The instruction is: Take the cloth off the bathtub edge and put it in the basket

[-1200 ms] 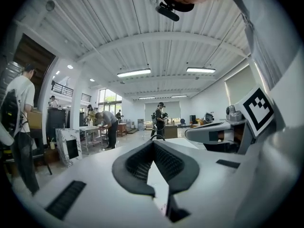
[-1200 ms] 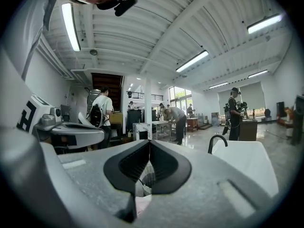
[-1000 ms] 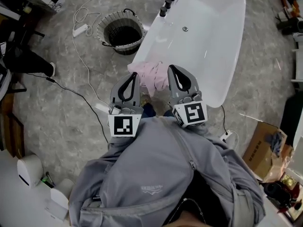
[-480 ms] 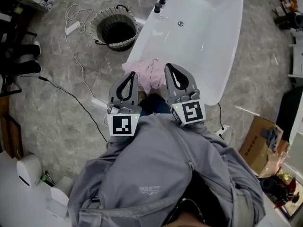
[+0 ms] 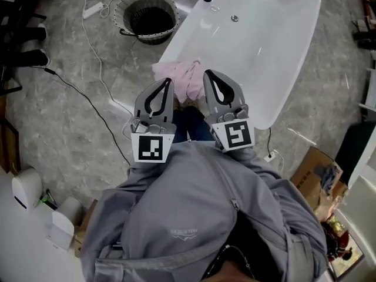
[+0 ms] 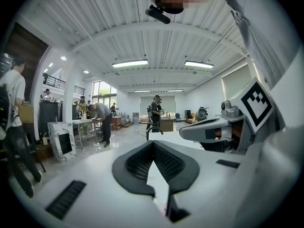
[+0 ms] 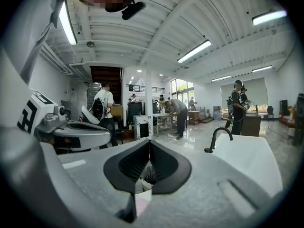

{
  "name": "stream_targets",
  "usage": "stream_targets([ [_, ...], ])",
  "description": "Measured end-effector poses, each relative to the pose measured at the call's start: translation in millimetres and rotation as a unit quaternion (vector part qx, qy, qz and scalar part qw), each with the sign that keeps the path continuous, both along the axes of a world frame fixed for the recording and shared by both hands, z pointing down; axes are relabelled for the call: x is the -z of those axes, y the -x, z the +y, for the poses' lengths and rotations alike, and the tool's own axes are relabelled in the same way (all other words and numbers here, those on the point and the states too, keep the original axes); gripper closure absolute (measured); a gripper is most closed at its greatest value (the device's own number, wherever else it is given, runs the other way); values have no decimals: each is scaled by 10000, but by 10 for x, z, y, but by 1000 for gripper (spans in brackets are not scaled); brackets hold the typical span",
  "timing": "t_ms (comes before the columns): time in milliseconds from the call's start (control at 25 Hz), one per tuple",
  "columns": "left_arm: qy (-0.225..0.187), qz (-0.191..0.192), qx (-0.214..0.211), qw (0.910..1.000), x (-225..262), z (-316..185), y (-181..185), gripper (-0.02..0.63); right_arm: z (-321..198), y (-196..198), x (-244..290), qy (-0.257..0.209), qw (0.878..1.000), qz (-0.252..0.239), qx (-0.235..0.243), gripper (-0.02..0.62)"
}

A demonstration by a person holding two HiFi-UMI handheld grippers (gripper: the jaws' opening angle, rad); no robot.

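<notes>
A crumpled pink cloth (image 5: 176,78) lies over the near rim of the white bathtub (image 5: 258,46). The round wicker basket (image 5: 147,17), dark inside, stands on the floor left of the tub's tap end. My left gripper (image 5: 168,81) and right gripper (image 5: 207,74) are held side by side in front of my chest, their tips just short of the cloth, one on each side of it. Both are shut with nothing between the pads. In the right gripper view, a scrap of pink cloth (image 7: 143,204) shows below the shut right gripper (image 7: 149,142). The left gripper (image 6: 153,144) faces along the tub.
A black cable (image 5: 88,101) and a white power strip (image 5: 94,9) lie on the grey floor to the left. A cardboard box (image 5: 317,172) sits to the right, white devices (image 5: 26,190) at the lower left. The black tap (image 7: 216,137) rises from the tub's far end. Several people stand far off.
Both grippers have sunk a little and edged forward toward the cloth, jaws still shut. My head has shifted, so the tub and basket sit higher in the picture.
</notes>
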State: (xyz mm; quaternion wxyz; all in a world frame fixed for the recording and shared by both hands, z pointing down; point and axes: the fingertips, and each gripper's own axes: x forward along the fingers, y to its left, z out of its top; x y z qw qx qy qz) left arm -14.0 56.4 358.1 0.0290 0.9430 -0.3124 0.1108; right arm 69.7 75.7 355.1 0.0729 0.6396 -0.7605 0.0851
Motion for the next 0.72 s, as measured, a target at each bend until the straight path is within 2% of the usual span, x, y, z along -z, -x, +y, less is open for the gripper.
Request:
stream_targets([
  [360, -275, -367, -197, 9988, -323, -67, 37, 601, -81, 83, -395, 140, 9997, -96, 173, 591],
  [720, 5, -303, -246, 9992, -845, -113, -11, 601, -169, 55, -916, 410, 9986, 29, 324, 591],
])
